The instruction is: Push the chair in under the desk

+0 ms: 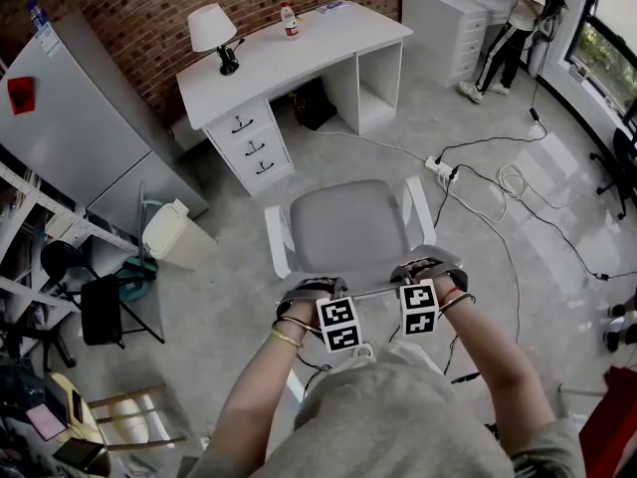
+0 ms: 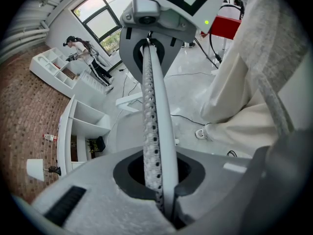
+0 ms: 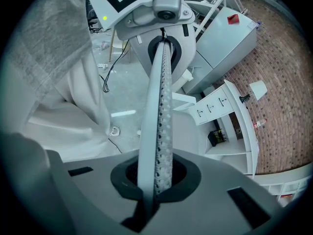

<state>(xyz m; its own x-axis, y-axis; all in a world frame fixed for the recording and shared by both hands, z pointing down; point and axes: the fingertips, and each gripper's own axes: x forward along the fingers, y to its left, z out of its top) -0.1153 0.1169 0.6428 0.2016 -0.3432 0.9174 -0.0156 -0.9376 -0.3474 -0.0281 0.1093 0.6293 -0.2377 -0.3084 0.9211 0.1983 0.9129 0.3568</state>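
progress: early, grip taken | left hand-held gripper (image 1: 312, 290): clamped on chair (image 1: 348, 229) backrest (image 1: 373, 292) | right hand-held gripper (image 1: 430, 267): clamped likewise | chair: on open floor (image 1: 478, 118), well apart from counter (image 1: 299, 63), facing its kneehole | left: whole push inward

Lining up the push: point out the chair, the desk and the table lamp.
chair (image 1: 348, 229), head view, middle of the seat.
desk (image 1: 343, 38), head view, bare desktop.
table lamp (image 1: 209, 26), head view, its shade.

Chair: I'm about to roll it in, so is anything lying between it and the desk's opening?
Yes. A cable lies across the path between the chair and the desk, running to a power strip. A black bag sits in the desk's kneehole.
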